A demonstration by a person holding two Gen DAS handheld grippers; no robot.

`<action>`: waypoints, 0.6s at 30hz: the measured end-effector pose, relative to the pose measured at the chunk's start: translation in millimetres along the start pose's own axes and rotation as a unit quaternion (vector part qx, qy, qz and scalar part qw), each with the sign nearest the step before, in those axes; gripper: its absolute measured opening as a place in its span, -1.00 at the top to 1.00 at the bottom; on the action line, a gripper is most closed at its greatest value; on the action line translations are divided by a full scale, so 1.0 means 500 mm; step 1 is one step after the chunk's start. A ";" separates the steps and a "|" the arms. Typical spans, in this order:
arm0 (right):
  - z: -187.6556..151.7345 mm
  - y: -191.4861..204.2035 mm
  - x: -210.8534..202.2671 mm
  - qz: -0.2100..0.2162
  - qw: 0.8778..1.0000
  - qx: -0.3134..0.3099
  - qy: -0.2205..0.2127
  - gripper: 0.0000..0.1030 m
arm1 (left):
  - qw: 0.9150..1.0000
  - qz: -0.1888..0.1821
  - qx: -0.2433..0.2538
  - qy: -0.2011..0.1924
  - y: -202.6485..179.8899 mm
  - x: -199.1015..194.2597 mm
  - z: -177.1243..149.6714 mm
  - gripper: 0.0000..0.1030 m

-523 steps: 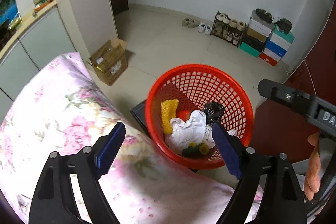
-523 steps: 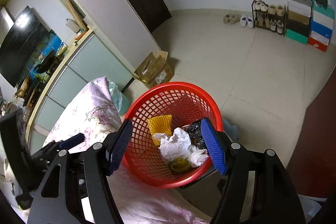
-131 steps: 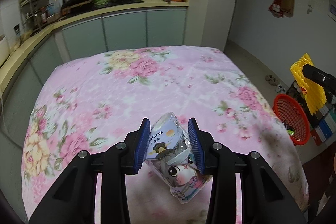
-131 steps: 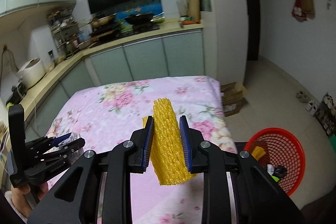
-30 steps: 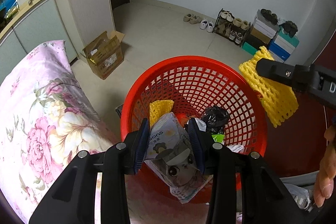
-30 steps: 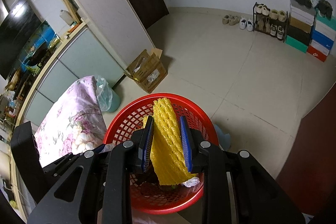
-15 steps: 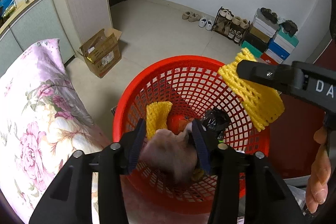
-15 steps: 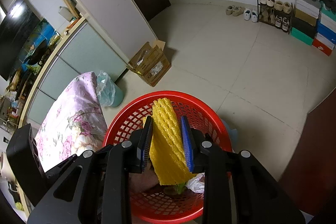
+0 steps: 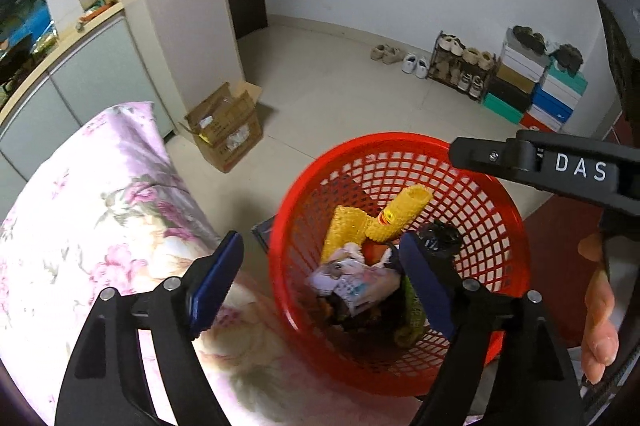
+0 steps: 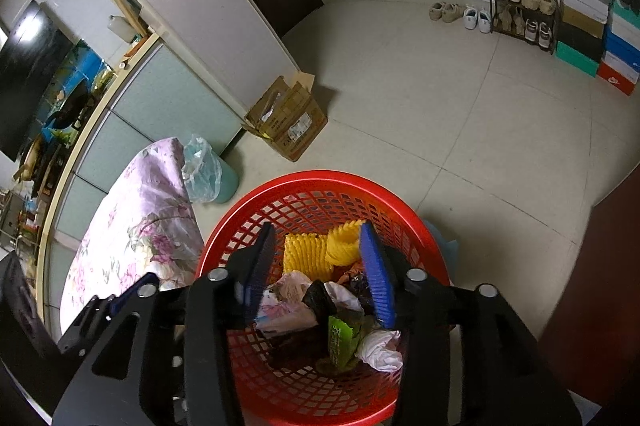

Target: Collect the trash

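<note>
The red mesh basket stands on the floor beside the table; it also shows in the right wrist view. Inside lie two yellow foam nets, the snack bag, a black bag, white paper and a green wrapper. The nets show in the right wrist view too. My left gripper is open and empty above the basket's near rim. My right gripper is open and empty right over the basket.
The pink floral tablecloth covers the table at the left. A cardboard box, a shoe rack with stacked shoe boxes and a bin with a plastic liner stand on the tiled floor.
Both grippers opened. The snack bag dropped from my left gripper into the basket, and the yellow foam net dropped from my right gripper into it.
</note>
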State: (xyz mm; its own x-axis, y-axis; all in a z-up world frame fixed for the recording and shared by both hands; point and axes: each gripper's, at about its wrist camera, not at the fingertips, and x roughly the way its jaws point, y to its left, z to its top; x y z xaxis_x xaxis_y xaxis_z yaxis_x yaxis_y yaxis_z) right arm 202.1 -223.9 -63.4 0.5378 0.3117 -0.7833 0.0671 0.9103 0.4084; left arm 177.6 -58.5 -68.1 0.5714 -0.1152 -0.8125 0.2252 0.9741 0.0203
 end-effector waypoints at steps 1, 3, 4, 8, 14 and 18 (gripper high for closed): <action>0.001 0.000 0.001 -0.001 1.000 0.002 -0.001 0.05 | 1.000 0.003 -0.002 -0.001 0.003 -0.002 -0.001 -0.52; -0.001 -0.001 0.000 -0.003 1.000 0.001 -0.003 0.05 | 1.000 0.006 -0.005 0.000 0.010 -0.004 -0.003 -0.53; -0.002 -0.001 -0.001 -0.004 1.000 0.000 -0.003 0.03 | 1.000 0.007 -0.007 0.000 0.012 -0.005 -0.004 -0.53; -0.008 -0.007 -0.008 -0.010 1.000 -0.002 -0.009 -0.10 | 1.000 0.008 -0.008 -0.001 0.016 -0.008 -0.007 -0.53; -0.025 -0.010 -0.048 -0.022 0.999 -0.022 -0.034 -0.51 | 1.000 0.016 -0.009 -0.011 0.012 -0.034 -0.020 -0.57; -0.048 0.000 -0.083 -0.033 0.996 -0.055 -0.057 -0.59 | 1.000 0.021 -0.014 -0.016 0.010 -0.053 -0.026 -0.58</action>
State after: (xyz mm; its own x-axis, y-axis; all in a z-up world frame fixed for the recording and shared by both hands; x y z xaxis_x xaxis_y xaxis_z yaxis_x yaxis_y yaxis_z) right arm 159.8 -230.5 -42.1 0.6273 0.2230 -0.7462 0.0171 0.9540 0.2995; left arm 153.2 -48.2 -53.9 0.6054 -0.0800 -0.7919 0.1780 0.9833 0.0368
